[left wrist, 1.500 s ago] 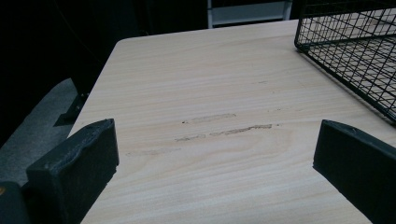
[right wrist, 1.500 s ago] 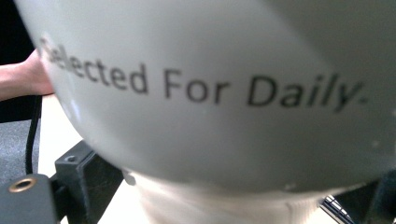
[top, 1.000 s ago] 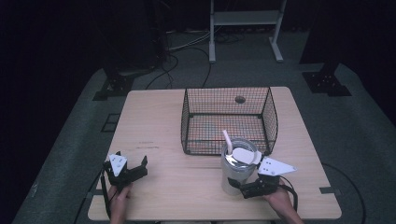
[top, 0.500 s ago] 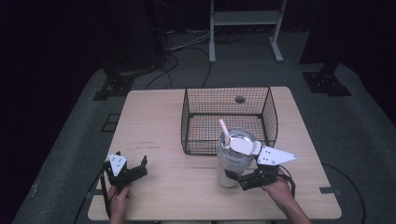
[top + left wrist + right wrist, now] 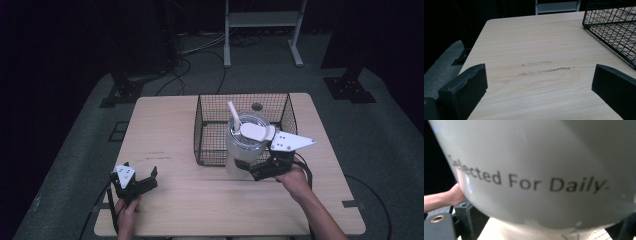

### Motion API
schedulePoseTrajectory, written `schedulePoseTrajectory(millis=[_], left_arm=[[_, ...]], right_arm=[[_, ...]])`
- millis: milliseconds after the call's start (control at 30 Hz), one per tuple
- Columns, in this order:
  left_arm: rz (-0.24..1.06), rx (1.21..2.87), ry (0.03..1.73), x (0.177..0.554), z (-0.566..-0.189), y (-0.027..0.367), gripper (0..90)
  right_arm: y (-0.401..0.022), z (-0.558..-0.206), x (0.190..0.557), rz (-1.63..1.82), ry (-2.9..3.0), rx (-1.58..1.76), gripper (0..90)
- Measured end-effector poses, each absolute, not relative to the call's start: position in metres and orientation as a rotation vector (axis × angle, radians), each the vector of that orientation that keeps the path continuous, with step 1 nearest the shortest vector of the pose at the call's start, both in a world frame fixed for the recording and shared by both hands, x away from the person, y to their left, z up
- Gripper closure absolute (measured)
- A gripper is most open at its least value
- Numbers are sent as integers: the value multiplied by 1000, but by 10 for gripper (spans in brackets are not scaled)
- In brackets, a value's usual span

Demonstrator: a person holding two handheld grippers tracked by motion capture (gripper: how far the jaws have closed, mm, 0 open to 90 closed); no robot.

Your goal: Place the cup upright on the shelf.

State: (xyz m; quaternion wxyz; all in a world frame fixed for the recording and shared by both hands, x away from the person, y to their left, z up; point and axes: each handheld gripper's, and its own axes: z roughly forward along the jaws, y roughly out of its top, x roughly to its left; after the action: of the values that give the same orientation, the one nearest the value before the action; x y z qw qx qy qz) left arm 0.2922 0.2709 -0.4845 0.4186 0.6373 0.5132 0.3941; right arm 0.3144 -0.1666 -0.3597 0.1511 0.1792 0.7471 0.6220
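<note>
Now the right gripper [image 5: 248, 170] pinches the white tumbler [image 5: 244, 147] low on its side, holding it at the near edge of the wire basket [image 5: 210, 120]. Left gripper [image 5: 142, 181] rests near-left on the table [image 5: 165, 125], jaws spread.

Pale grey plastic tumbler [image 5: 536, 170] with printed lettering: pressed close against the right gripper view, cropped at top and both sides, print soft and its first letter cut. Lower body hidden in the high view behind the right gripper [image 5: 260, 170]. Black wire mesh basket [image 5: 614, 27]: clipped by the right edge of the left gripper view. Small dark round object [image 5: 257, 106] beyond the basket: too small to identify.
</note>
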Motion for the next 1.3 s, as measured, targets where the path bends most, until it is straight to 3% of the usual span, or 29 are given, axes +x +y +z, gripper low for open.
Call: schedulePoseTrajectory(millis=[500,1300], left_arm=[[983,1580,1292,293,-485,272,0],[983,1584,1291,293,-485,272,0]], right_arm=[[-148,-336,362,1773,2149,508,82],[-120,-335,431,1762,2177,555,81]])
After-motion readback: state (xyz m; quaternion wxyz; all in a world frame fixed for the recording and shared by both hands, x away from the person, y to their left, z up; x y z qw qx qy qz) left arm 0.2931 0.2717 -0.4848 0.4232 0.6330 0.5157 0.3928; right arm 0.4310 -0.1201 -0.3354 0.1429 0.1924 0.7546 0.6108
